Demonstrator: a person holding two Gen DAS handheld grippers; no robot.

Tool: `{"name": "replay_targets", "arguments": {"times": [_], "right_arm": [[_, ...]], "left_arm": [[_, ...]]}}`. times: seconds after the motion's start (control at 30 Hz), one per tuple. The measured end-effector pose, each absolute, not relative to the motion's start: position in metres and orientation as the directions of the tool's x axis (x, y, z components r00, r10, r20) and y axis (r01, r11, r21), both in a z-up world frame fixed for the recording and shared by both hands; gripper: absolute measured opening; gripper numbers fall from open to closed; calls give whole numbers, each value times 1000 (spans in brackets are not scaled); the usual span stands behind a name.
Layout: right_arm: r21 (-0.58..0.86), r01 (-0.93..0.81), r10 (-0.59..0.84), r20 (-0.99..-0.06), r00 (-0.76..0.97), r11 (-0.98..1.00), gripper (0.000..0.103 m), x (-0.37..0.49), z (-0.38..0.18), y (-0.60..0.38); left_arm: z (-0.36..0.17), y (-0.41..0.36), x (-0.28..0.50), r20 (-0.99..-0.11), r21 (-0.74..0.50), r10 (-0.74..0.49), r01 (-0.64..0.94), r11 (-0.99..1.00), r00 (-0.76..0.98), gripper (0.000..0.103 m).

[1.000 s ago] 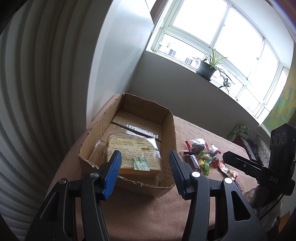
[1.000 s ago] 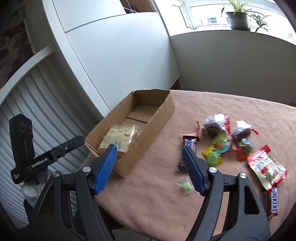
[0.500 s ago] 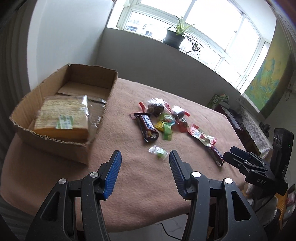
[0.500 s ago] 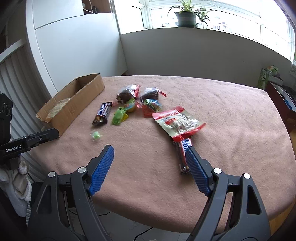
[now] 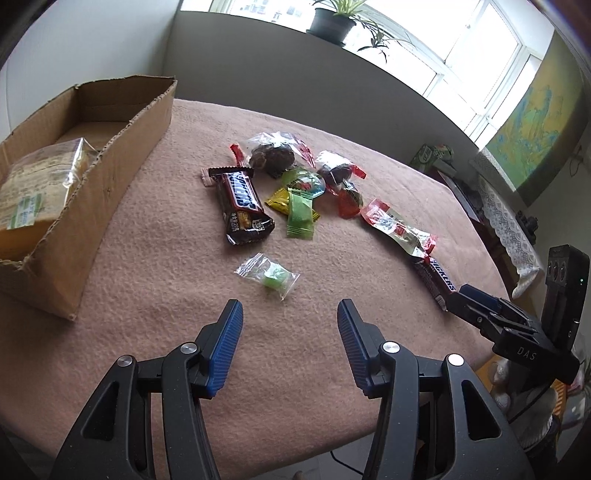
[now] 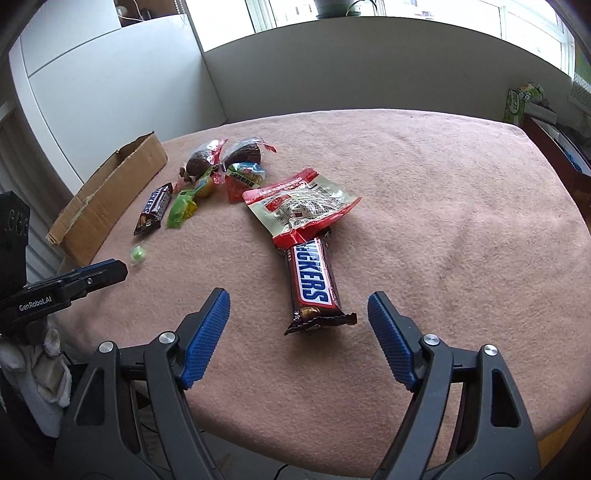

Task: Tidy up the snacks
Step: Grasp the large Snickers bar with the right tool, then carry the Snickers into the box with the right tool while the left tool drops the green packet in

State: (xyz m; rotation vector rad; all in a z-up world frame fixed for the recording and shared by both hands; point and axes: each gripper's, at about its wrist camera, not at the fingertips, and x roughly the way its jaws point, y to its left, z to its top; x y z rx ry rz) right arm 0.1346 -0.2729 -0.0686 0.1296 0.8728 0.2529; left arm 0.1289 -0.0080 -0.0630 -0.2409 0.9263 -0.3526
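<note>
Snacks lie on a pink tablecloth (image 5: 166,258). My left gripper (image 5: 290,317) is open and empty, just short of a small clear bag with a green candy (image 5: 271,276). Beyond it lie a Snickers bar (image 5: 242,205), a green packet (image 5: 300,218) and wrapped chocolates (image 5: 273,157). My right gripper (image 6: 298,308) is open and empty, its fingers on either side of the near end of a second Snickers bar (image 6: 314,284). A red-and-white pouch (image 6: 301,208) overlaps that bar's far end. A cardboard box (image 5: 110,155) at the left holds a wrapped cake (image 5: 33,188).
The table's near edge runs just under both grippers. A window sill with a potted plant (image 5: 334,18) runs along the back. A green carton (image 6: 522,99) and furniture stand off the table's right side. The box also shows in the right wrist view (image 6: 110,188).
Both grippers have swung right, away from the box, and come lower and closer to the table. The left now faces the green candy bag, the right the near Snickers bar. Both stay open.
</note>
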Motion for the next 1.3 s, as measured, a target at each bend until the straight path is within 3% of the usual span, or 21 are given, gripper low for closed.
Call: {"name": "replay_targets", "arguments": {"times": [0.33,0.5,0.6,0.67,0.77,1.3], "right_arm": [[206,-181,274,-750,602,962,75,150,-75,-273],[171,-186,250,-755,607,968,67,156,-77,-270],[132,-185,219,-761,610,974,59,159,-77,-266],[100,-190,197,-766,612,977,44,159,-77,-261],[84,-190,185,-768,613,978,30,158,-76,-260],[129,-185,219,-735,642,974,30,127,-47,-263]], "left_arm": [[-72,-31,151,-768,-277,-338,194,941,544,43],[-73,-32,155,-775,-233,-300,190,954,556,33],[-73,-30,156,-776,-220,-285,181,958,563,27],[-74,-32,157,-776,-207,-275,182,961,568,24],[-75,-31,155,-774,-200,-271,185,962,572,23],[-65,-17,130,-754,-248,-307,181,952,581,23]]}}
